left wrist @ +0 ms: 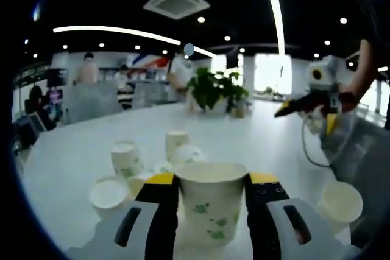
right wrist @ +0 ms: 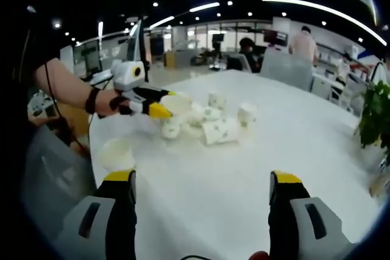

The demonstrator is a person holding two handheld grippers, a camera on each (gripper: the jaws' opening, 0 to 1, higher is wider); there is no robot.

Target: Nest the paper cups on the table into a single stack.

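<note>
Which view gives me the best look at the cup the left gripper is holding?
The left gripper view: the paper cup stands upright, close up between that gripper's jaws. In the right gripper view the same cup is small and distant at the left gripper.

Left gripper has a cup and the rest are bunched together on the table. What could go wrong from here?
The left gripper clamps a paper cup by its thin wall; squeezing could dent it and spoil nesting. The loose cups lie crowded, some tipped over, so reaching in may scatter them. The right gripper hangs open over bare table.
</note>
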